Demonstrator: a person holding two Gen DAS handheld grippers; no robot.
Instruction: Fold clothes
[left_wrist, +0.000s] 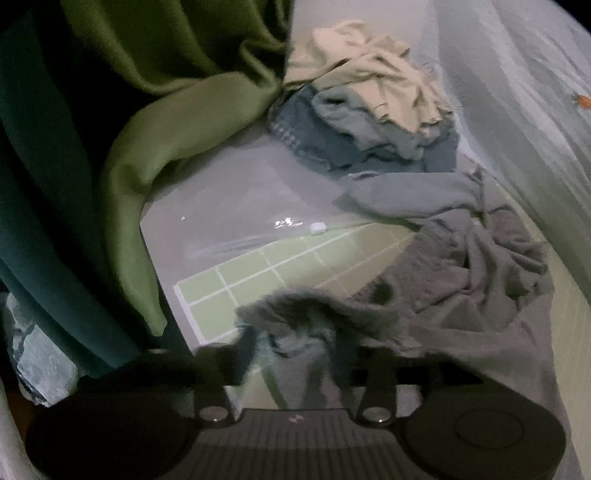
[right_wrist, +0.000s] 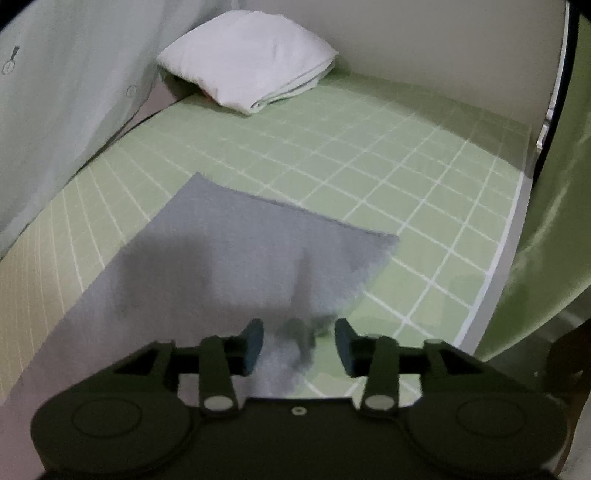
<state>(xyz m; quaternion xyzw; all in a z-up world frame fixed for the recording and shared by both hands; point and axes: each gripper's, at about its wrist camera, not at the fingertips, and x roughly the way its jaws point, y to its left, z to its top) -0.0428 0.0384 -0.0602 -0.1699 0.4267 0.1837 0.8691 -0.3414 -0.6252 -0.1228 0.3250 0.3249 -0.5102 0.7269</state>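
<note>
**Both claws loose over the grey cloth, fold edge right at your tips**

Your right gripper (right_wrist: 299, 347) sits nearest the work: jaws partly apart, blue pads (right_wrist: 255, 345) clear of fabric on both sides, nothing held. The grey cloth (right_wrist: 236, 254) lies directly under and ahead of it, flat on the green grid mat (right_wrist: 424, 192); a blurred bit of its near edge hangs between the pads, not pinched. Its long axis runs away from the claw, up-left; far corner ahead-left, right corner ahead-right.

Your left gripper (left_wrist: 299, 365) also stands open. A bunched grey fold (left_wrist: 314, 317) rests between its fingers; with the blur I can't tell if it touches them, but no squeeze shows. The rest of the crumpled grey garment (left_wrist: 480, 280) trails ahead-right.

Farther ahead of the left claw: heap of unfolded clothes (left_wrist: 369, 103). Far ahead of the right claw: white pillow (right_wrist: 247, 62).

Judgement: next grab is the far edge, straight ahead.
</note>
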